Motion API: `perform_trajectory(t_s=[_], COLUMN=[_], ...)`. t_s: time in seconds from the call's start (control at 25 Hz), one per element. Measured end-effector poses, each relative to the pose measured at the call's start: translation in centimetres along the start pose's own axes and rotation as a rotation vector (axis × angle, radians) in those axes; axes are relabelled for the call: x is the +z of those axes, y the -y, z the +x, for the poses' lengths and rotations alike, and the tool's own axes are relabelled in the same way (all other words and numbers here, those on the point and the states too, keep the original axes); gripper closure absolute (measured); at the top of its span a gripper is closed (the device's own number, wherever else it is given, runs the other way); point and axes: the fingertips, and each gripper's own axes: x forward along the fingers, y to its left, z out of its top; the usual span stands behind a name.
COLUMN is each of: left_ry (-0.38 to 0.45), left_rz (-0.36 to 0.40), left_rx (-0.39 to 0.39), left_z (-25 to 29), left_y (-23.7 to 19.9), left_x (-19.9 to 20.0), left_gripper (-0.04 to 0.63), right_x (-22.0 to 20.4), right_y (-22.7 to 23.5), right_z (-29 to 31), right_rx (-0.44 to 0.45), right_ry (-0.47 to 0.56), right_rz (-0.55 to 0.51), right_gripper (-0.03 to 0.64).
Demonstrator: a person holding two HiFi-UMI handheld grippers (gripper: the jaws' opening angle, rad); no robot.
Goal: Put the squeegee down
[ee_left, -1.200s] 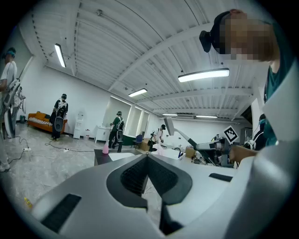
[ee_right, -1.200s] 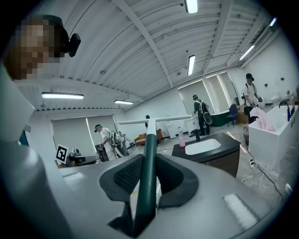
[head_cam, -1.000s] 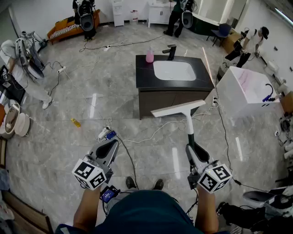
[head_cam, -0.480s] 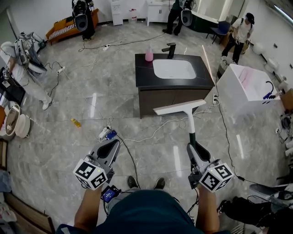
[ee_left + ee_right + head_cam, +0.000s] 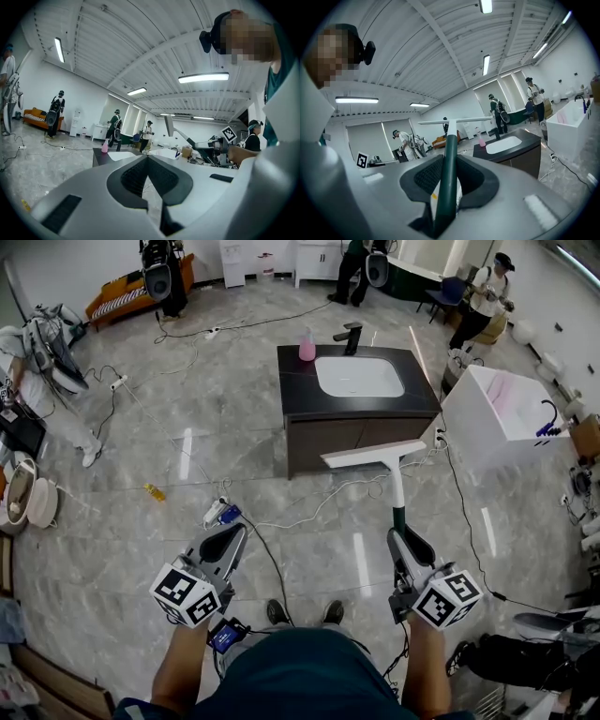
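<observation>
The squeegee has a dark green handle (image 5: 399,518) and a long white blade (image 5: 373,454). My right gripper (image 5: 405,542) is shut on the handle and holds it out over the floor, blade forward and roughly level. In the right gripper view the handle (image 5: 448,174) runs up between the pads to the blade (image 5: 454,122). My left gripper (image 5: 225,545) is shut with nothing in it and hovers over the floor to the left. Its fingertips meet in the left gripper view (image 5: 147,157), where the squeegee blade (image 5: 168,125) shows off to the right.
A dark vanity (image 5: 358,418) with a white basin, a black faucet (image 5: 352,337) and a pink bottle (image 5: 307,349) stands ahead. A white tub (image 5: 502,413) sits to its right. Cables and a power strip (image 5: 217,515) lie on the marble floor; people stand at the room's edges.
The squeegee stays in the right gripper, and its blade has drifted slightly right and away. People at the back right have walked. The left gripper has barely shifted.
</observation>
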Motion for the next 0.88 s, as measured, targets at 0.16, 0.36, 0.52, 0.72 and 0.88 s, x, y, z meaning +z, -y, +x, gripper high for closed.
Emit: perform_trajectory(t_s=[0.16,0.36,0.52,0.72,0.88], left_ry=[0.01,0.021,0.027,0.028,0.024], left_rz=[0.0,-0.002,-0.011,-0.026,-0.027], left_rx=[-0.013,-0.026,-0.034,-0.03,-0.008], left_z=[-1.1,-2.1,-2.3,-1.8,-0.9], left_y=[-1.8,-3.7,-4.7,-5.8,-6.0], left_x=[0.1,0.7,0.7,0.1,-0.2], left_gripper=[0.591,0.591,0.591,0.591,0.591], right_x=[0.0,0.2,0.4,0.6,1.3], right_y=[-1.3,-2.9,-3.7,-3.3,-2.0], right_z=[1.2,2.7,3.8,4.9,5.8], right_rx=[-0.017,-0.027,-0.027,-0.021,-0.005], right_ry=[0.014,0.023,0.02,0.011,0.007], right_rz=[-0.012,-0.026,-0.038,-0.05,-0.045], right_gripper=[0.518,0.517,0.518,0.518,0.517])
